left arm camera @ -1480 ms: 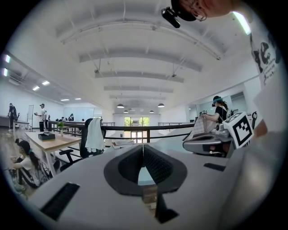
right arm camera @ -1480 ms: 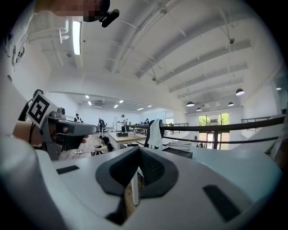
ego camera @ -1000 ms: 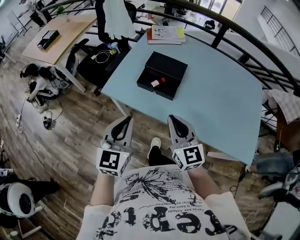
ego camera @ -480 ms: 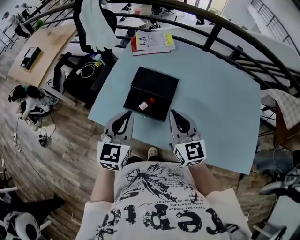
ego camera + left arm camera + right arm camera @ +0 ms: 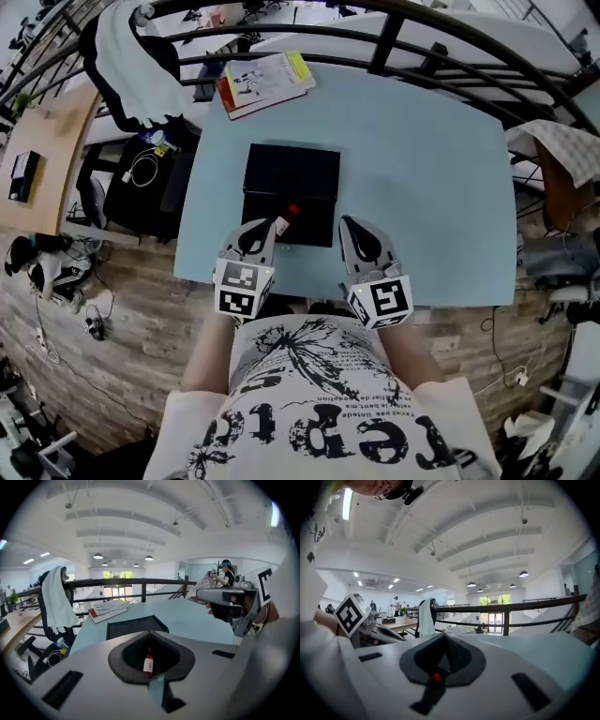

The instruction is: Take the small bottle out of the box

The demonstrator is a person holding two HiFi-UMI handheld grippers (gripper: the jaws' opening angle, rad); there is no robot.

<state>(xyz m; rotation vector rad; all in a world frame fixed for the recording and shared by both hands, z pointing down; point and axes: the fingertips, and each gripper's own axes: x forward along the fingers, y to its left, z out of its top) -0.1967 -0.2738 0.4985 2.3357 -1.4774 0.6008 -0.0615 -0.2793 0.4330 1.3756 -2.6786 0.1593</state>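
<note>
Black box [image 5: 291,173] is lying open on the pale blue table [image 5: 422,187] in the head view, with the small bottle [image 5: 283,223] resting inside near its front wall. The left gripper [image 5: 260,232] is hovering just beside the bottle, the right gripper [image 5: 353,232] off the box's corner.

In the left gripper view the jaws are sitting fully together, empty. Unless parted, they are risking nudging the bottle away. A railing [image 5: 122,580] is edging the table.

In the right gripper view the jaws are meeting too, gripping nothing, and a bright open office is spreading beyond.
</note>
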